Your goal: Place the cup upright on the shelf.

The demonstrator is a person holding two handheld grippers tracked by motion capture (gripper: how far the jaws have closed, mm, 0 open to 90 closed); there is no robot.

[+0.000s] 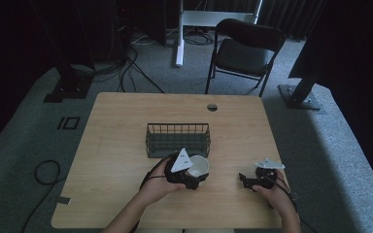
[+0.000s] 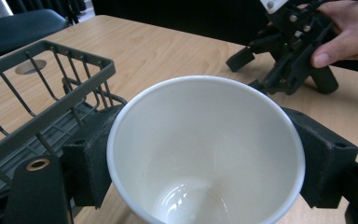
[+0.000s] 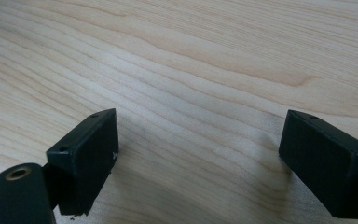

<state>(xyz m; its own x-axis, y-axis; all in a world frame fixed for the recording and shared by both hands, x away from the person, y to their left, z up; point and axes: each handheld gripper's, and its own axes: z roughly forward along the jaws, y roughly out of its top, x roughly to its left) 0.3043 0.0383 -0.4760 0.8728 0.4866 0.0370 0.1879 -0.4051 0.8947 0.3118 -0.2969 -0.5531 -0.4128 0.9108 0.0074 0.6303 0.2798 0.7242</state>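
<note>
the white cup (image 2: 205, 154) sits near the front middle of the wooden table (image 1: 126, 194), just in front of the wire basket (image 1: 177, 140), and it is already caught between the jaws of the left gripper (image 1: 194, 175). in the left gripper view its mouth faces the camera, with a thin rolled rim and smooth, slightly glossy walls. it looks like a paper or thin plastic cup, though i cannot tell which. judged that way it should be very light and empty, so weight is no worry. the worry is softness: a wall like this gives under pressure, goes oval and can pop out of a hard squeeze, and the glossy skin offers little friction. the sensible place to take it is where it is taken now — across the body just below the rim, on opposite sides, where the rolled edge stiffens the wall.

the left gripper's black pads (image 2: 91, 158) press on the cup's outer wall from either side, clamped on it, and the rim appears round rather than crushed, so the grip seems moderate. the basket's near wall stands just beside the cup.

the right gripper (image 1: 252, 178) rests low over bare table well to the right of the cup. its jaws stand wide apart with nothing between them — only wood grain.
</note>
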